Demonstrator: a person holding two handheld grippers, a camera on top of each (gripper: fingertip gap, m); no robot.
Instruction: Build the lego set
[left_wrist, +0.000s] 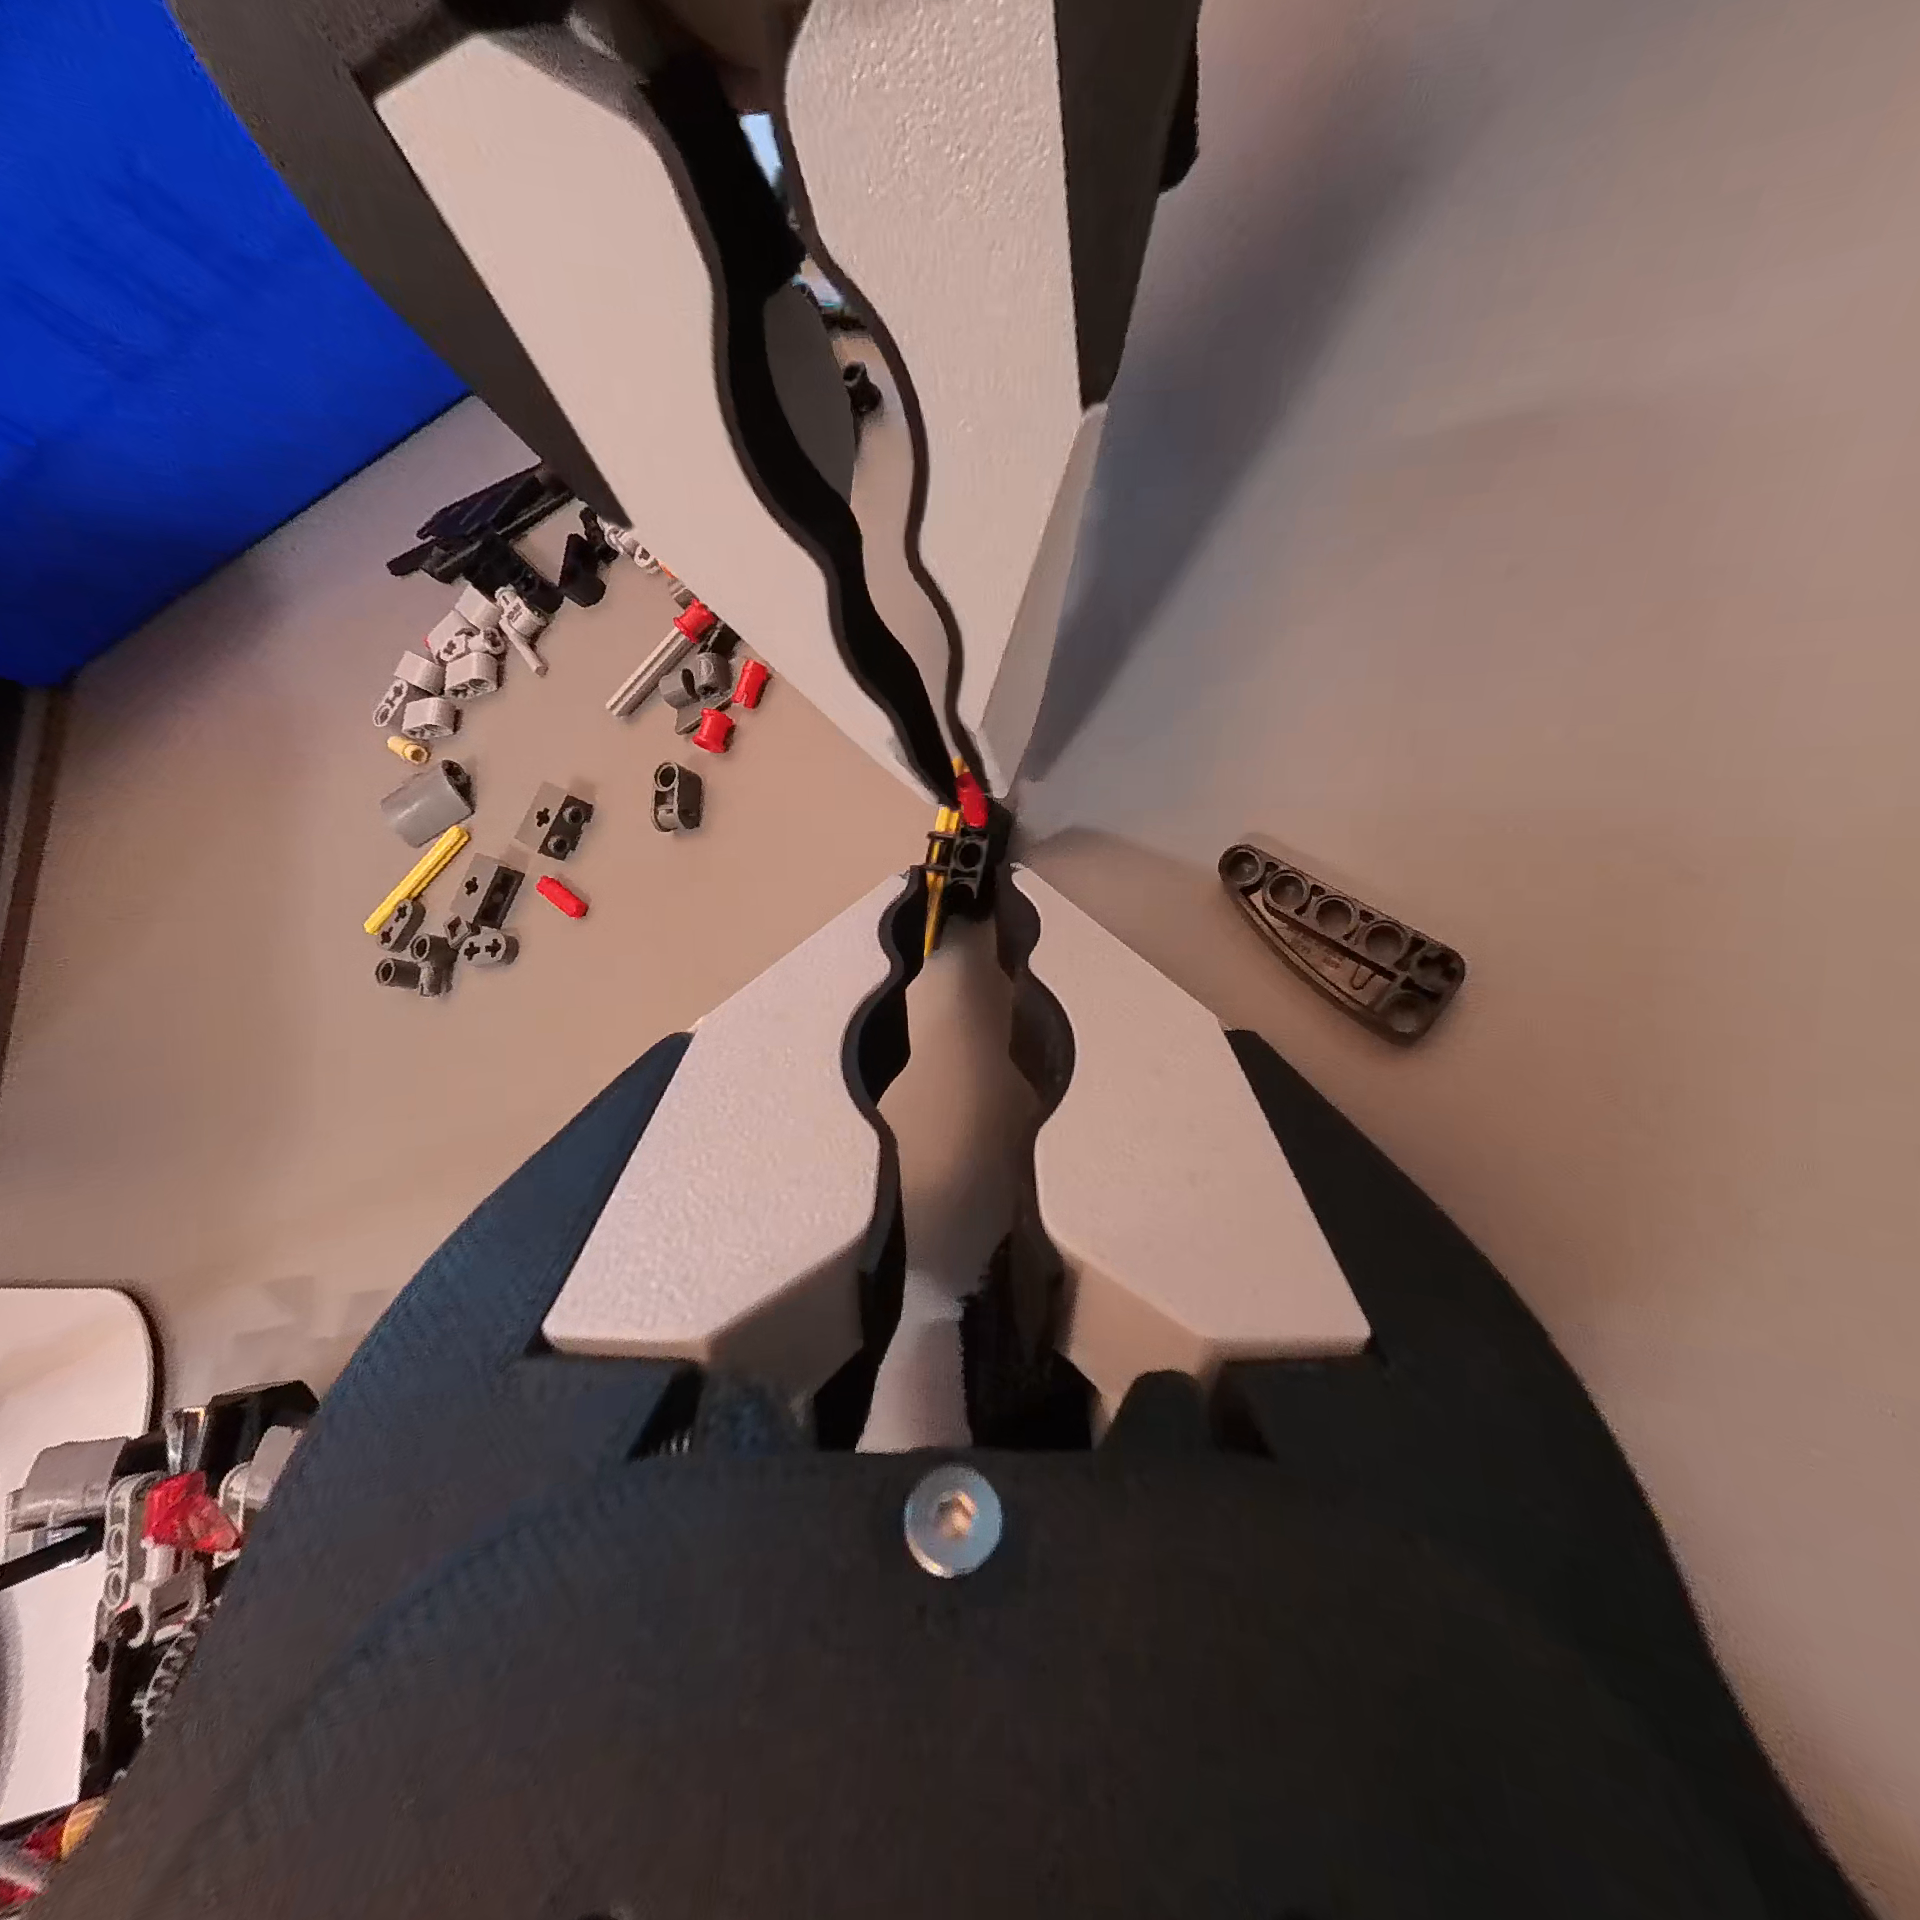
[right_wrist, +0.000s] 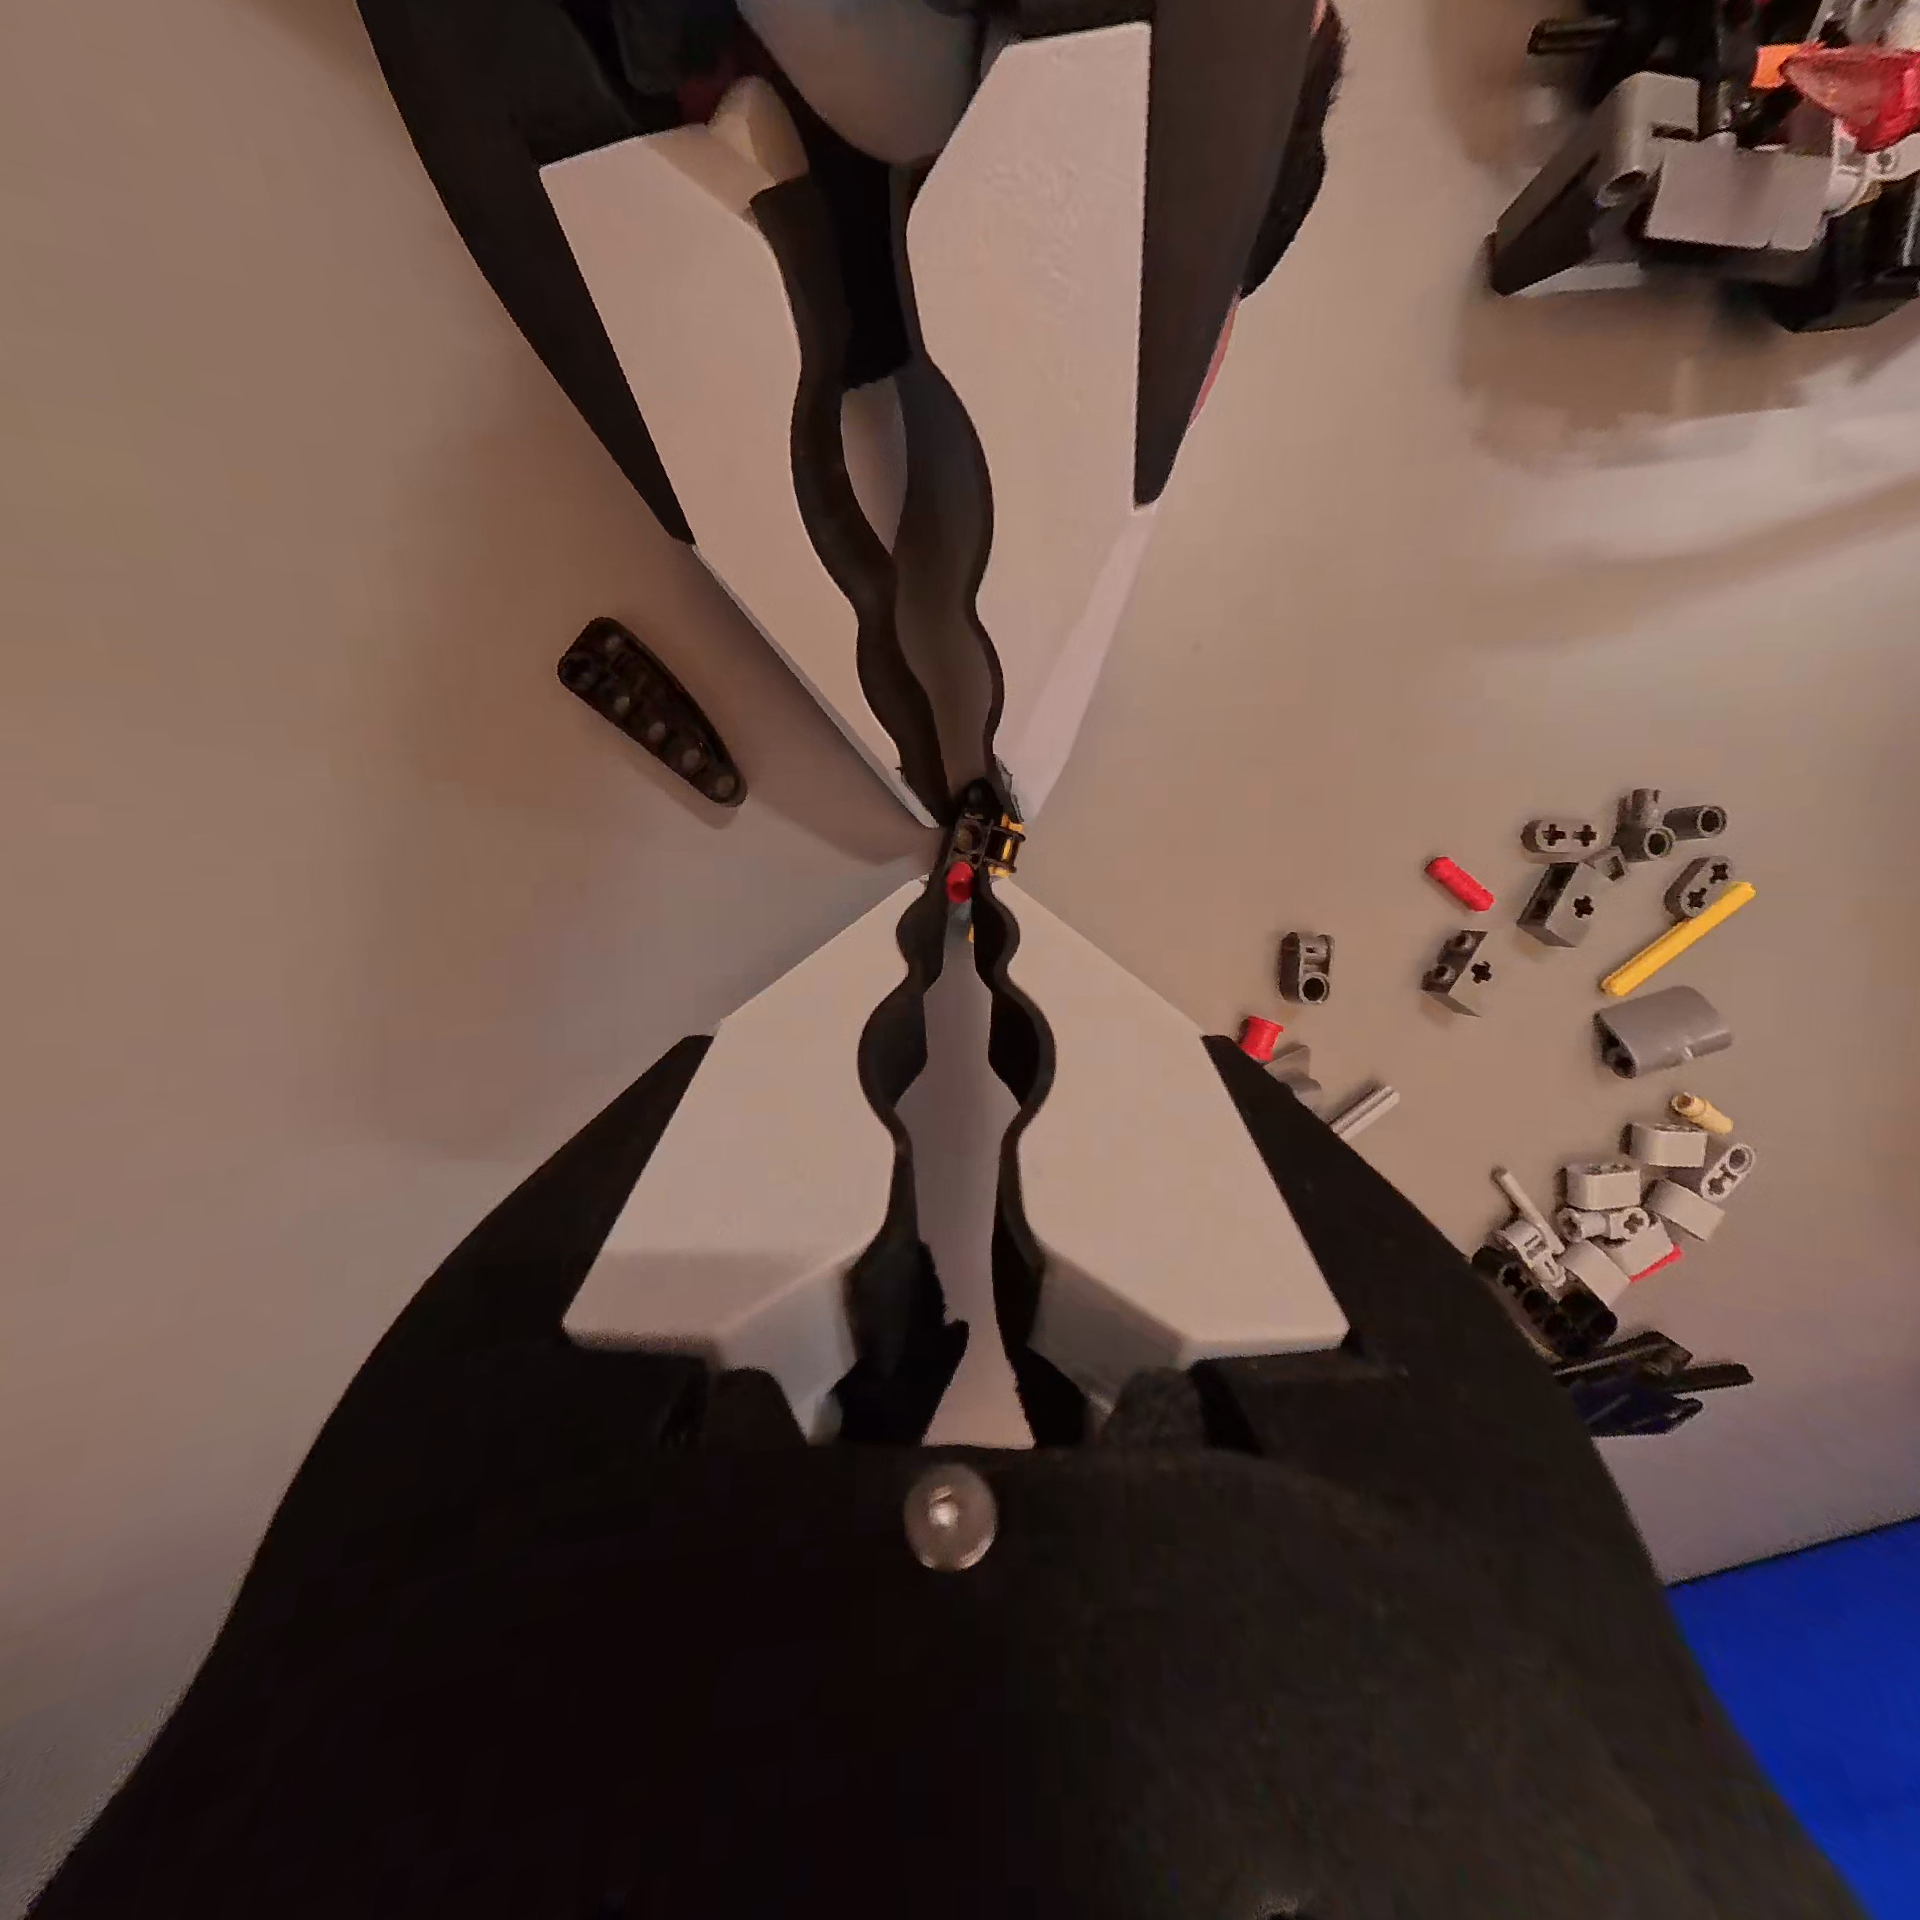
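My left gripper (left_wrist: 961, 883) and right gripper (right_wrist: 971, 883) meet tip to tip above mid-desk (left_wrist: 1558, 520), both clenched on one small black, yellow and red sub-assembly (left_wrist: 964, 847), bracing it for joining. Loose parts (right_wrist: 1621, 1039) lie nearby.

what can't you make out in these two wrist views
- Small black, yellow and red assembly: both views, too small; both tongs' tips cover its joints.
- Half-built model: cut off by the frame edge in both views.
- Red pin: right wrist view, the rod behind it is partly hidden by the right tongs.
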